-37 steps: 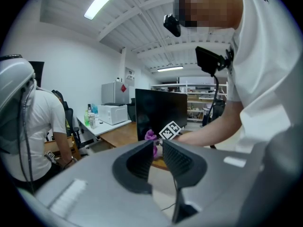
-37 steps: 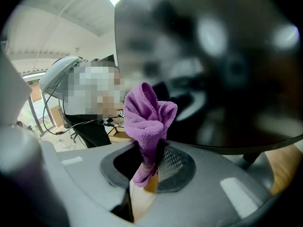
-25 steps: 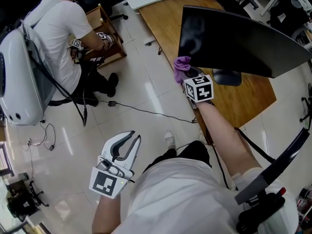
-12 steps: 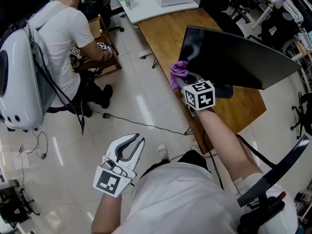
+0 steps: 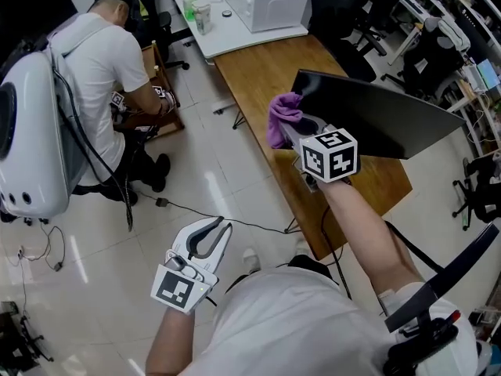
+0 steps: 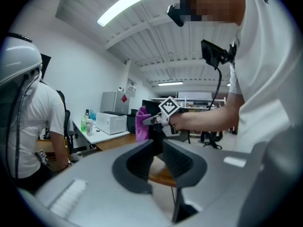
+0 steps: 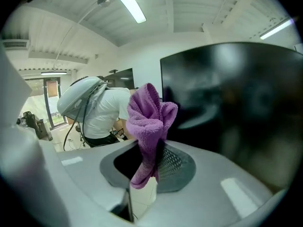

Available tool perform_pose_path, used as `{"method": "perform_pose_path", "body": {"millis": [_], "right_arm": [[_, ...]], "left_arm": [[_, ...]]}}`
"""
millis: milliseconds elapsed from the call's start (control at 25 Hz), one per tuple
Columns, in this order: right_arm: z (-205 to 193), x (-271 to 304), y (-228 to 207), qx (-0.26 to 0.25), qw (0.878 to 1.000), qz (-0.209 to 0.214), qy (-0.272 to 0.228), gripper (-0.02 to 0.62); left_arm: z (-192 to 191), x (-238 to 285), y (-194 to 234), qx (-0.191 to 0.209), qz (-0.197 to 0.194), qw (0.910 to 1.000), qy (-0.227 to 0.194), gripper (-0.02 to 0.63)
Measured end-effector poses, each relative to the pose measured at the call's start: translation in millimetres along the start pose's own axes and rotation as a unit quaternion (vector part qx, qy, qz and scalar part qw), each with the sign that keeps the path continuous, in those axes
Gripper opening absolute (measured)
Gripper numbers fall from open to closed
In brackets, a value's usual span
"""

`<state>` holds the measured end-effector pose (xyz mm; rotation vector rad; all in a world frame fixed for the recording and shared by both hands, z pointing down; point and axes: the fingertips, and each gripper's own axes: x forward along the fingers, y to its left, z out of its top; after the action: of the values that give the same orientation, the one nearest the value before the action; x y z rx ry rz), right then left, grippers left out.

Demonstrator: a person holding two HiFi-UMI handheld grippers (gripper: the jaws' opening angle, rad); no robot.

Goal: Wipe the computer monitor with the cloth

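The black monitor (image 5: pixel 383 116) stands on a wooden desk (image 5: pixel 258 69), its dark screen filling the right of the right gripper view (image 7: pixel 236 103). My right gripper (image 5: pixel 296 129) is shut on a purple cloth (image 5: pixel 282 118), and holds it at the screen's lower left corner. In its own view the cloth (image 7: pixel 149 112) rises bunched from between the jaws of the right gripper (image 7: pixel 154 162). Low over the floor tiles hangs my left gripper (image 5: pixel 221 225), far from the monitor. Its jaws (image 6: pixel 157 148) are shut with nothing between them. Past them the cloth (image 6: pixel 141 124) shows in the distance.
A person in a white shirt (image 5: pixel 94 53) sits to the left with a white hard-shell pack (image 5: pixel 31 131). Behind the desk is a white table (image 5: pixel 235 37) with a box-shaped appliance and bottles. A cable (image 5: pixel 203 210) runs across the floor. Office chairs (image 5: pixel 438 53) stand at the right.
The right gripper and cloth have stayed at the monitor's lower left corner while the head view tilted and showed more of the desk. The left gripper barely moved.
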<state>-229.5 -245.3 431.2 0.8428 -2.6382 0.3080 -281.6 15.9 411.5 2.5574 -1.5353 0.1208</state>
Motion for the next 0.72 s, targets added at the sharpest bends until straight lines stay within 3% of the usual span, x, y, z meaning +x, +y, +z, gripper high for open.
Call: {"method": "perform_pose_path", "body": {"millis": [440, 720], "right_arm": [[76.0, -16.6, 1.7, -0.020, 0.999, 0.002, -0.029, 0.066], [100.2, -19.2, 2.0, -0.025, 0.999, 0.003, -0.042, 0.066]], "left_arm": [[15.4, 12.6, 13.2, -0.002, -0.011, 0.9998, -0.018, 0.083], [19.6, 18.3, 18.3, -0.006, -0.015, 0.9994, -0.029, 0.083]]}}
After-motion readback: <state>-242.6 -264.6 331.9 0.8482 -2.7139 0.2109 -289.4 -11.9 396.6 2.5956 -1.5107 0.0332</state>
